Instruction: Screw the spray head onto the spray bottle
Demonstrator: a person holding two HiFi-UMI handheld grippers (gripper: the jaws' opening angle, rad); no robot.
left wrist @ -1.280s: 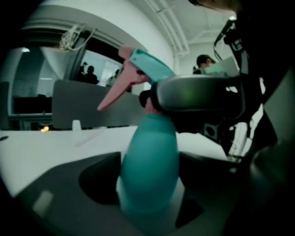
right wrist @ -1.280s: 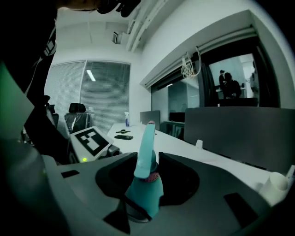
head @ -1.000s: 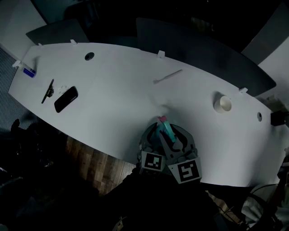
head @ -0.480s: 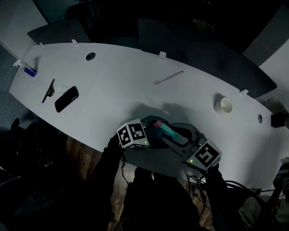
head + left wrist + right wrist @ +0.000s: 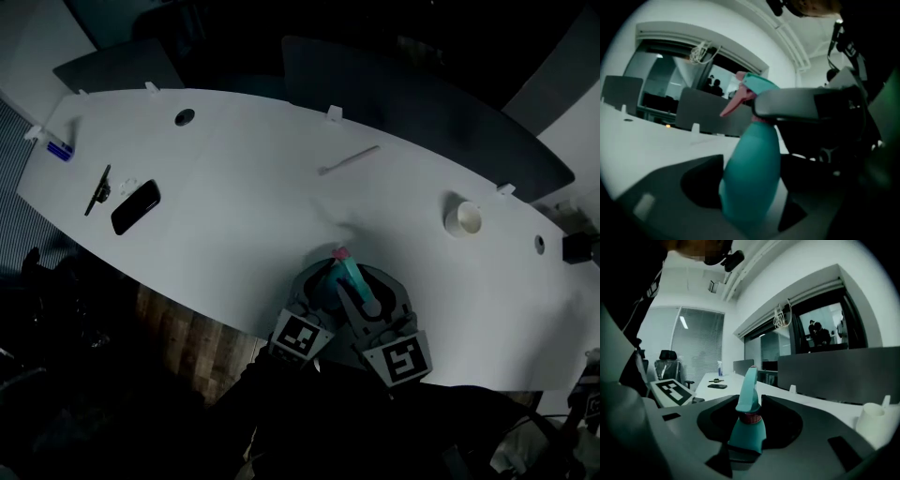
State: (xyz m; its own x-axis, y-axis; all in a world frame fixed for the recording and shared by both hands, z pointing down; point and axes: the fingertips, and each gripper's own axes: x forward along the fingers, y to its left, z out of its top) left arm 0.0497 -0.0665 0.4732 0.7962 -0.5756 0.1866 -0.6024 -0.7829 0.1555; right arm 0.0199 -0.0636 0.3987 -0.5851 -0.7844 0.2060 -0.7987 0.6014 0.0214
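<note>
- The spray bottle (image 5: 356,284), teal, is held between both grippers over the near edge of the white tabletop (image 5: 244,178), at 6 o'clock in the head view.
- It is tilted there, with the base kept toward the person and the top leaned away toward about 11 o'clock.
- The spray head (image 5: 757,84), teal with a pink trigger (image 5: 733,105), is seated on the bottle's neck, and a pink collar (image 5: 751,418) is seen at the joint.
- How far the head has been screwed down cannot be told.
- The left gripper (image 5: 752,157) is set on the bottle's body. Its fingers have just been closing, the body stands between them, and both fingertips are seen pressed against its flanks.
- The lower part of the body is seen through the hollow between the left fingers.
- The right gripper (image 5: 749,399) is clamped on the spray head just above the collar. In the right gripper view one fingertip is placed at 9 o'clock of the head and the other at 3 o'clock.
- In the left gripper view one grey finger (image 5: 801,104) of the right gripper is seen laid across the head, at 3 o'clock of the trigger.
- A black phone (image 5: 136,206) is laid flat toward 9 o'clock on the tabletop, well apart from the bottle.
- A white cup (image 5: 462,217) is stood toward 3 o'clock.
- A thin white strip (image 5: 349,159) is laid at 12 o'clock of the bottle, apart from it.
</note>
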